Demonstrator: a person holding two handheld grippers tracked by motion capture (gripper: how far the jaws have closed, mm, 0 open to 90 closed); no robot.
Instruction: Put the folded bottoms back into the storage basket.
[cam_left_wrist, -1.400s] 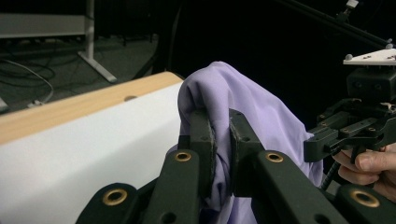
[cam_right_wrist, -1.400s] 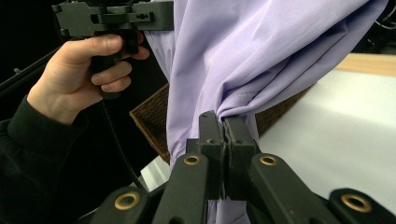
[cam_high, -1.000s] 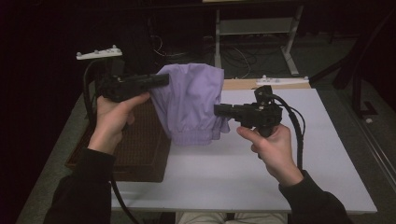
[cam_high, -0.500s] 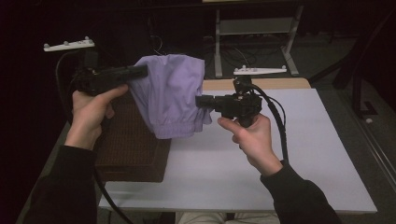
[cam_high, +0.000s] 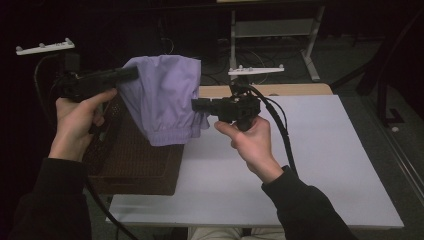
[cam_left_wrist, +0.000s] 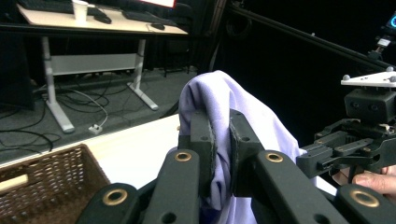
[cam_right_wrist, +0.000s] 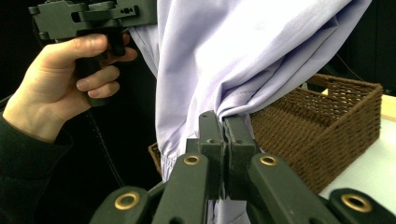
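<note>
Left claw (cam_high: 131, 74): clenched on an upper edge of the lilac garment (cam_high: 162, 97); in the left gripper view (cam_left_wrist: 218, 140) a fold of the cloth is pinched between the two black pads and runs up over them.
Right claw (cam_high: 196, 105): clenched on the garment's other side; in the right gripper view (cam_right_wrist: 224, 135) the cloth gathers into a tight bunch where the jaws meet, with creases fanning up and out from it.
Hands: the left hand (cam_high: 77, 117) grips its handle at the left of the high view, the right hand (cam_high: 252, 140) grips its handle near the middle; both sleeves are dark.
Garment, look: pale lilac, thin, smooth woven cloth, softly creased; a gathered, elastic-looking band runs along its lower hem (cam_high: 167, 137).
Garment, place: held in the air between the two claws, spread across its top and hanging down freely; its lower part hangs over the right edge of the wicker basket (cam_high: 135, 165) and the nearby edge of the counter (cam_high: 310, 165).
Basket: dark brown woven wicker, rectangular, sitting at the left end of the white counter.
Background: a desk with white legs (cam_high: 280, 30) stands well behind the counter, cables on the floor under it.
</note>
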